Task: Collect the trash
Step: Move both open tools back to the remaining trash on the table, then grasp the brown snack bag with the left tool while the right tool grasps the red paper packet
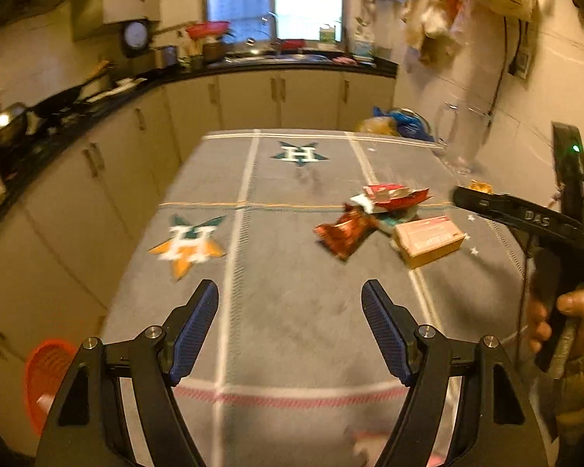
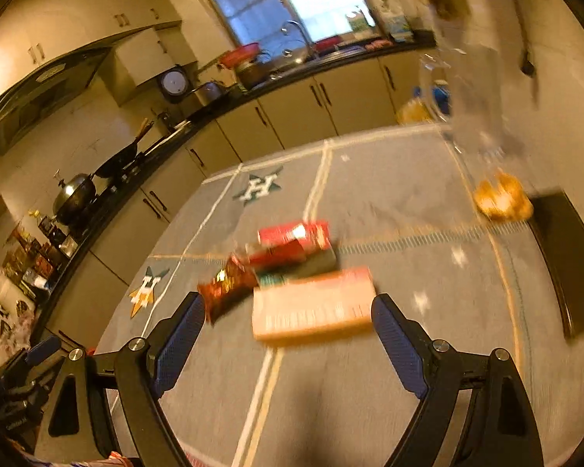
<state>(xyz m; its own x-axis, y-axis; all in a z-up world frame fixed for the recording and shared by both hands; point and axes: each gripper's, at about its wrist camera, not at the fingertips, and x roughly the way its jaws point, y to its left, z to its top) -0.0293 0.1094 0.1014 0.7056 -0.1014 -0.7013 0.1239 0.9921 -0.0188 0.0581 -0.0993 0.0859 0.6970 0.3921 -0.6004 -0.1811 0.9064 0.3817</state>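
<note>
Left gripper [image 1: 290, 299] spread, empty, above bare tablecloth [image 1: 292, 330]; right gripper [image 2: 288, 313] spread, empty, short of pink carton [image 2: 313, 303]; wrappers [image 1: 346, 233] mid-table, away from edges.

"das" stands on the right gripper [image 1: 463, 198]; "h" on tablecloth stars [image 1: 299, 153].

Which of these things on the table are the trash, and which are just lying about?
Trash to collect:
- pink box
- red snack wrapper
- red carton

Lying about:
- glass jug
- orange basket
- wok
- tablecloth
</note>
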